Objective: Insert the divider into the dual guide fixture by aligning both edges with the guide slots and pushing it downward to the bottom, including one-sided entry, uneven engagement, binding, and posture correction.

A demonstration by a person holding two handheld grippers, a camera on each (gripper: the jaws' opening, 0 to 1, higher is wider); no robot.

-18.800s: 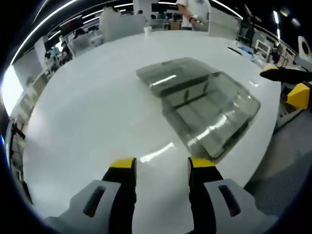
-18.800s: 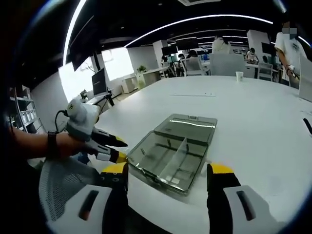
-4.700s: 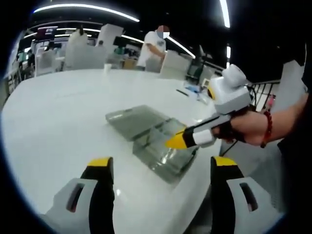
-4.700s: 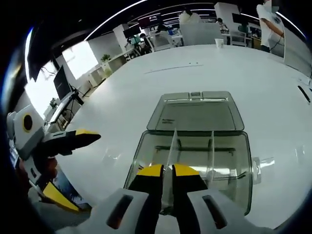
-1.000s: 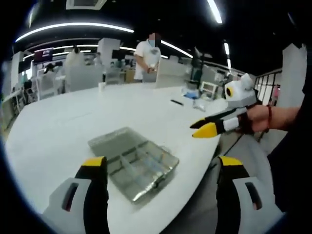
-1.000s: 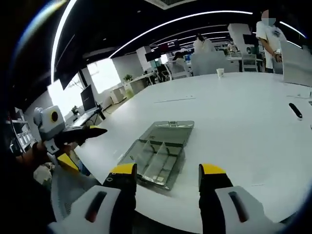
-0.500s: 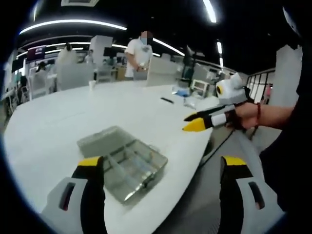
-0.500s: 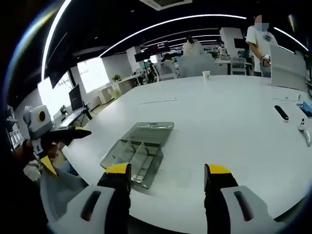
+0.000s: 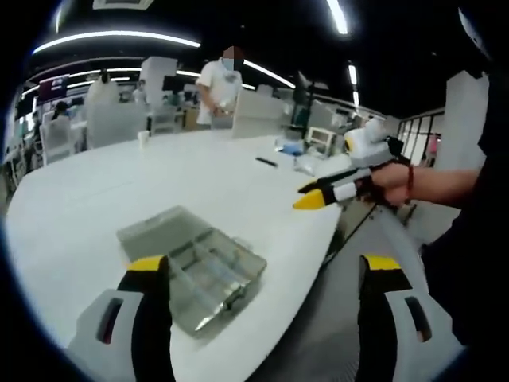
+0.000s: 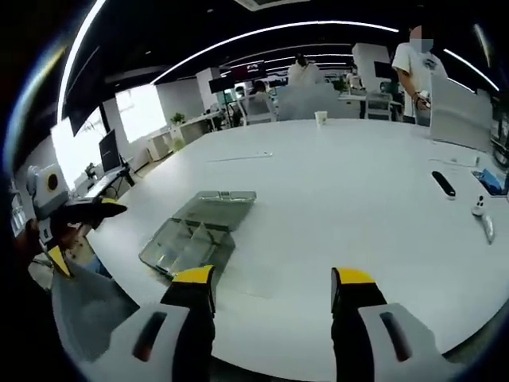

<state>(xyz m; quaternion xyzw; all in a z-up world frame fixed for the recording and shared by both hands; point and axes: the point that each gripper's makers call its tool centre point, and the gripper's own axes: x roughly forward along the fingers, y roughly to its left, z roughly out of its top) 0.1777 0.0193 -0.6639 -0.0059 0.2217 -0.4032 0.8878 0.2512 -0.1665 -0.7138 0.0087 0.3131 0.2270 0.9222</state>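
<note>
Clear compartment box (image 10: pixel 195 231), lid open, dividers (image 9: pixel 184 274) seated inside, lies near the white table's (image 10: pixel 342 215) edge. Left gripper (image 9: pixel 266 274) and right gripper (image 10: pixel 270 288) hover apart from it, jaws spread, empty. No legible writing.

Both tools (image 9: pixel 258 267) (image 10: pixel 270 278) wide open, raised, nothing gripped.

bare white table (image 10: pixel 350 199) around the clear box (image 10: pixel 195 227) (lid open beside it).
</note>
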